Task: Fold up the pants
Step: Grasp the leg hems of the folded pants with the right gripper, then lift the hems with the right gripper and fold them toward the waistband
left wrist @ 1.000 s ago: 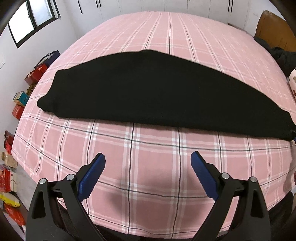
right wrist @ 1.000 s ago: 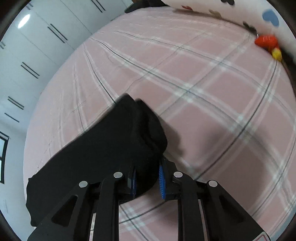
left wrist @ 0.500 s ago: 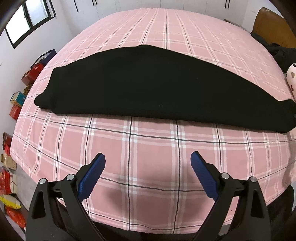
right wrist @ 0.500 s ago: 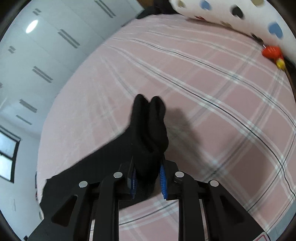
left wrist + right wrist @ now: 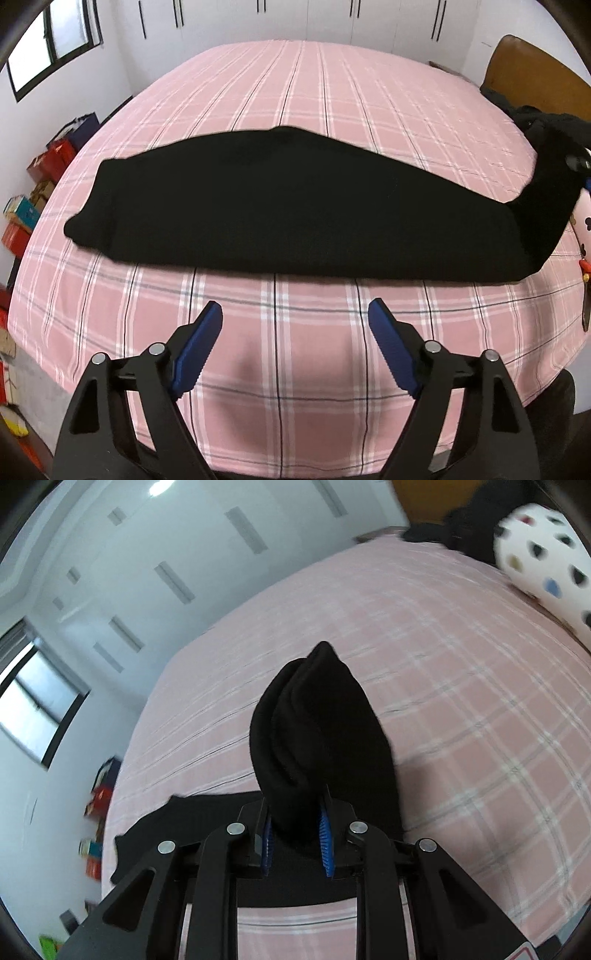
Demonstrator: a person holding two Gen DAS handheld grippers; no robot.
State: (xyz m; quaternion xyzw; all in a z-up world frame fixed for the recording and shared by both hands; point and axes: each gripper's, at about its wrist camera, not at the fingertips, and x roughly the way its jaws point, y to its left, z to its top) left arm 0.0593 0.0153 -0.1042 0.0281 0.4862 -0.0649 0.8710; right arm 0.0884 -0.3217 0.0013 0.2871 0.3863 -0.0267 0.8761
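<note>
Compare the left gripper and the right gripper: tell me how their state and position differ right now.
The left gripper is open and holds nothing; the right gripper is shut on the black pants. The left gripper hangs over bare pink plaid bedsheet, short of the pants; the right gripper has one end raised off the bed. Both have blue pads.

Pants [image 5: 317,738] (bunched) in hand-held gripper [image 5: 295,834]

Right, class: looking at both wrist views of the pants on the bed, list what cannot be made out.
- Left wrist view: the lifted end of the pants runs into the right edge, so the right hand-held gripper is mostly cut off.
- Right wrist view: bunched cloth hides the pads' contact; whether waistband or cuffs, unclear.
- Boxes on the floor: blurred, unreadable.
</note>
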